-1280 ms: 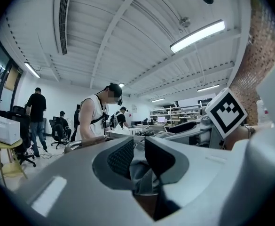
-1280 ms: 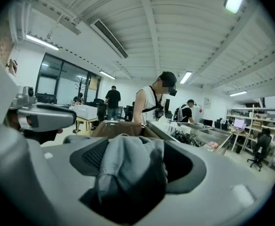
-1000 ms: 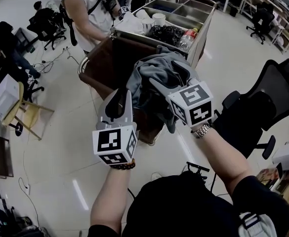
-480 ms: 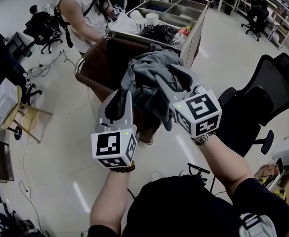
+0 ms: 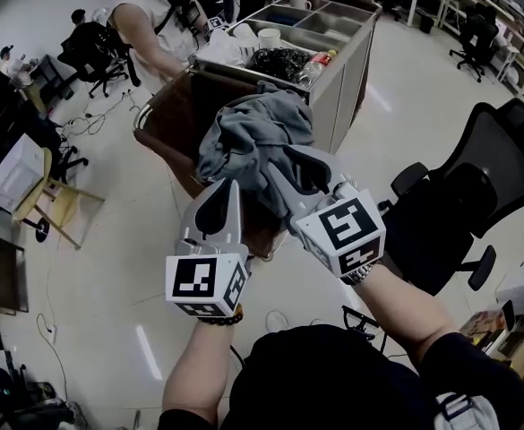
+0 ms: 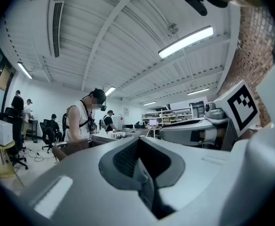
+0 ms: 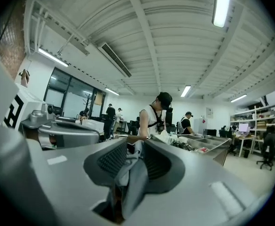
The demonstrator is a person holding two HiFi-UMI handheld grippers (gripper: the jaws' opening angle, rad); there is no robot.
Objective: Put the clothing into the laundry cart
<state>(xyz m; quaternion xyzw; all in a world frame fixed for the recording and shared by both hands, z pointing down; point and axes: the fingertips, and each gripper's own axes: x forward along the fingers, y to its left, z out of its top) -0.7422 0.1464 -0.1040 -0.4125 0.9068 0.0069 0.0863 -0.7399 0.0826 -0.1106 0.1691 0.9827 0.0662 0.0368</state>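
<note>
Right gripper (image 5: 288,164), jaws closing on grey clothing (image 5: 248,137), has laundry cart (image 5: 167,115) just beyond it, up-left in frame; left gripper (image 5: 219,195) shut & empty.

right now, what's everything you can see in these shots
grey clothing: 1 bundle, grey, held up over the laundry cart
laundry cart: 1, brown, on the floor under the clothing
metal trolley: 1, silver, behind the cart, compartments hold white cups, a bottle, black items
office chair: nearest 1, black, right
wooden chair: 1, tan, left
person: 1, white sleeveless top, beside the cart
left hand-held gripper: 1, grey, jaws together, empty
right hand-held gripper: 1, grey, jaws closing, clothing pinched between them
</note>
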